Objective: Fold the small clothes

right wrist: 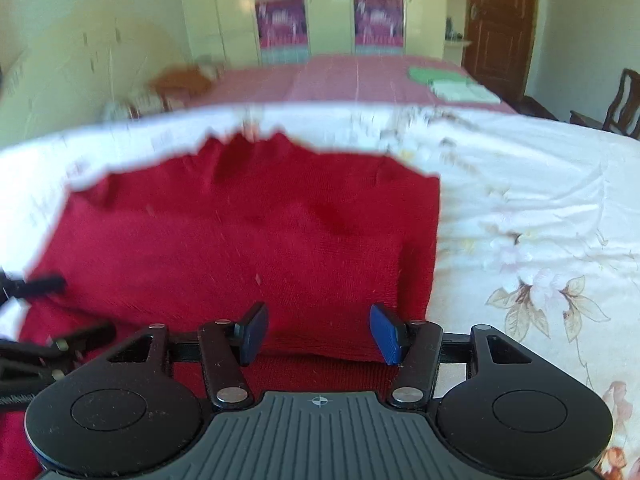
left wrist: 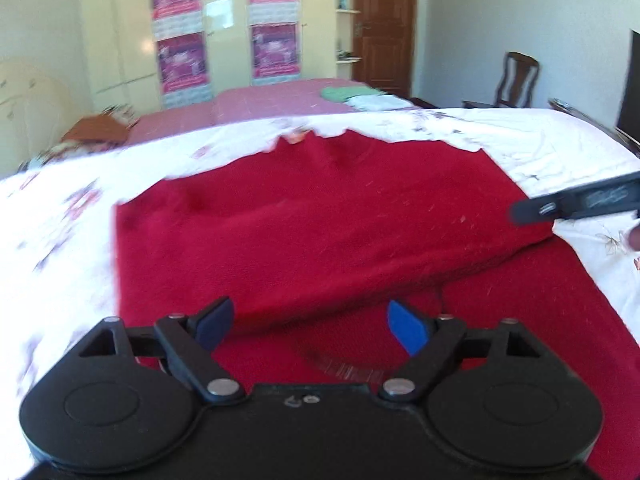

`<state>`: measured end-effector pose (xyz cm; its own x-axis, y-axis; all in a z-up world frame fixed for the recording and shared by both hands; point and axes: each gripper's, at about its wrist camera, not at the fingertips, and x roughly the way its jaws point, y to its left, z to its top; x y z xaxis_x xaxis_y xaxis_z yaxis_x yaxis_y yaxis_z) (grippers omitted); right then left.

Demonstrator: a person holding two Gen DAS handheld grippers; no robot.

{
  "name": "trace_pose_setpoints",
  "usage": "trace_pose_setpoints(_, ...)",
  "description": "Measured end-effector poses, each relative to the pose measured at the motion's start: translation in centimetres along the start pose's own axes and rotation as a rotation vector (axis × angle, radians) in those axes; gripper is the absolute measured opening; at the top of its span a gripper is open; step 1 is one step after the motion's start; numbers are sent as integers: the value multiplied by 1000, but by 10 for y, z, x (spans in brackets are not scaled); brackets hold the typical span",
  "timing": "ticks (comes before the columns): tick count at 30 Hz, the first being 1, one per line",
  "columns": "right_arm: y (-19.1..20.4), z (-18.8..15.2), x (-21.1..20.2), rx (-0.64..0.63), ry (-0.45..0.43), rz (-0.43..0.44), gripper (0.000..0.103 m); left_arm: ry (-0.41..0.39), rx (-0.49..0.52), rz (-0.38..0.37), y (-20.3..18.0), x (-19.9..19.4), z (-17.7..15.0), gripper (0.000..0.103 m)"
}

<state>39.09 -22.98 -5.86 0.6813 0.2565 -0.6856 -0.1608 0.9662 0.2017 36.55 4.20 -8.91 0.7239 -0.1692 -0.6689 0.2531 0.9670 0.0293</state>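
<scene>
Lying partly folded on a white floral bedspread (right wrist: 540,208), the red sweater (left wrist: 320,216) is sitting beneath the left gripper (left wrist: 310,326) and right gripper (right wrist: 318,332), both gaping empty, with a wardrobe (left wrist: 224,28) standing behind

left claw (left wrist: 310,326): jaws spread wide, nothing between the pads, tilted downward | right claw (right wrist: 319,334): jaws parted, pads gripping nothing, tilted downward

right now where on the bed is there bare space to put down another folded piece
Bare floral white sheet lies right of the red sweater, out to the bed's edge. A narrower strip runs left of it. On the pink cover beyond, the middle is free between the orange cloth and green and white pile. The sweater's near edge, by both claws, is crowded.
</scene>
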Motion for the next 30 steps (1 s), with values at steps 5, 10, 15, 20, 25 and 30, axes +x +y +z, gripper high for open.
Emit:
trace_pose_setpoints(5, -27, -27, -36, 91, 37, 75, 56, 22, -63, 64, 22, -48, -41, 78)
trace_pose_setpoints(10, -59, -78, -93, 176, 54, 167, 56, 85, -171, 105, 43, -103, -87, 77)
trace_pose_setpoints(15, -86, -125, -136, 314, 114, 265, 56, 155, -216, 55, 50, -139, -117, 70)
trace_pose_setpoints(20, -96, -163, -171, 358, 169, 320, 56, 167, -397, -83, 70, -170, -148, 59)
trace_pose_setpoints(25, -109, -188, -186, 434, 177, 403, 56, 178, -538, -217, 76, -190, -176, 59)
trace_pose_setpoints(30, -116, -194, -183, 491, 191, 482, 56, 158, -671, -324, 79, -183, -187, 60)
